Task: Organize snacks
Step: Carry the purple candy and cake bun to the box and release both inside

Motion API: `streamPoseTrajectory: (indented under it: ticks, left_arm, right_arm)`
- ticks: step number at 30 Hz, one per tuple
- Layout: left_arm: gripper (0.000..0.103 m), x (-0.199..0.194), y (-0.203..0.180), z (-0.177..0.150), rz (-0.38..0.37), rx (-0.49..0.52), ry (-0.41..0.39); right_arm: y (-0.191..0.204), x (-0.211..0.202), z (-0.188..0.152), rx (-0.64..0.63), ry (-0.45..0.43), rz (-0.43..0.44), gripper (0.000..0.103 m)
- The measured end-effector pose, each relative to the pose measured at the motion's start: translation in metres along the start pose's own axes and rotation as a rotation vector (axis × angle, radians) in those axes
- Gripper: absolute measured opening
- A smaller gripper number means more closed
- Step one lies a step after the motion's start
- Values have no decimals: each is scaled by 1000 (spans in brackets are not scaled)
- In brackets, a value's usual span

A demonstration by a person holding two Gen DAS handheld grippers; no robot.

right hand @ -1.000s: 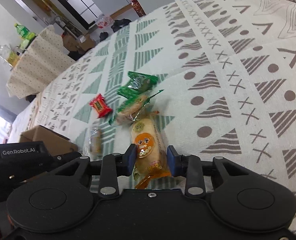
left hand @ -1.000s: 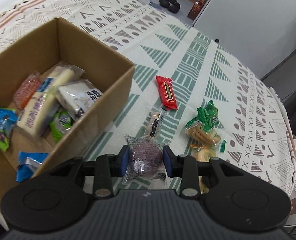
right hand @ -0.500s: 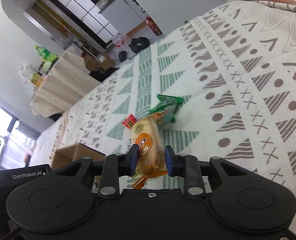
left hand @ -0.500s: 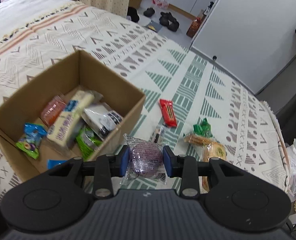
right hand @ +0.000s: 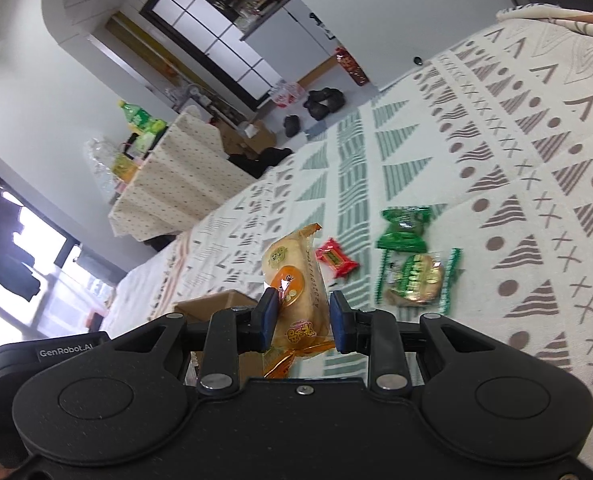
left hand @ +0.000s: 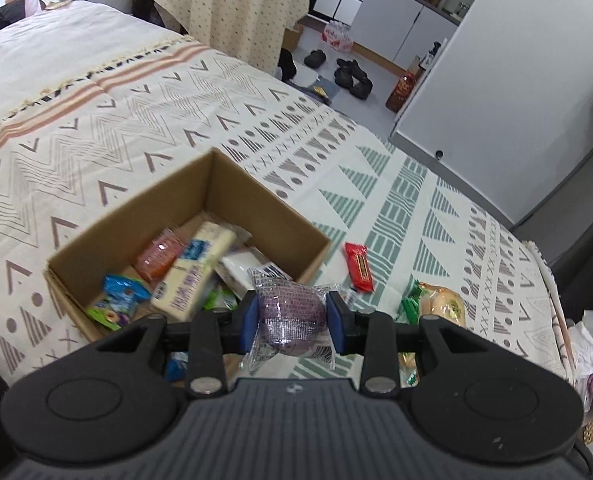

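Observation:
My left gripper [left hand: 292,322] is shut on a purple snack in a clear wrapper [left hand: 290,314], held in the air over the near right corner of the open cardboard box [left hand: 268,196]. Several wrapped snacks lie in the box. My right gripper [right hand: 300,320] is shut on a yellow-orange bread pack [right hand: 294,280], lifted off the patterned blanket [right hand: 536,200]. On the blanket lie a red bar [right hand: 336,258], a green packet [right hand: 404,228] and a green-edged biscuit packet [right hand: 416,278]. The red bar [left hand: 358,266] also shows right of the box.
The box [right hand: 216,304] stands at the left in the right wrist view, beyond the other gripper's black body [right hand: 56,350]. The blanket's right edge [left hand: 552,300] drops to the floor. A cloth-covered table [left hand: 224,4], shoes [left hand: 352,76] and white cabinets stand beyond the bed.
Both grippers have risen with their snacks. The bread pack has come up off the blanket. The box now sits lower and smaller in the left wrist view.

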State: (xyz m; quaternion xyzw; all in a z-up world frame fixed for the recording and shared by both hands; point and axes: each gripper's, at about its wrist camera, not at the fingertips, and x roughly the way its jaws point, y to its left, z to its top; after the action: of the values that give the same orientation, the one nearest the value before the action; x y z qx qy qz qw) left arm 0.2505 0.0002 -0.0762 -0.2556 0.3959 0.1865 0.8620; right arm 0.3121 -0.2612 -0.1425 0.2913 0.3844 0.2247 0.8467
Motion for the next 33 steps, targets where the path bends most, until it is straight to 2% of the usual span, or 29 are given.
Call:
streamPoseTrajectory:
  ticks: [8,11,19,24,33]
  left_arm:
    - [35,-11,32,17,19,-42,-30]
    - [35,-12,44,21,25,-57,-33]
    - [36,-3,74,24,27,-102,7]
    - [48,5,90,27,46,-126,44]
    - [55,5,108,40,80,-141,33]
  right_arm:
    - [27,2,-8,-27,-6,64,27]
    - [39,3,-14,-49,-12,57,27]
    - [60,18,-28,-79,17,82,27]
    - [68,24,-33,-83,29,92,27]
    - [87,42,-46,-106,71,132,28]
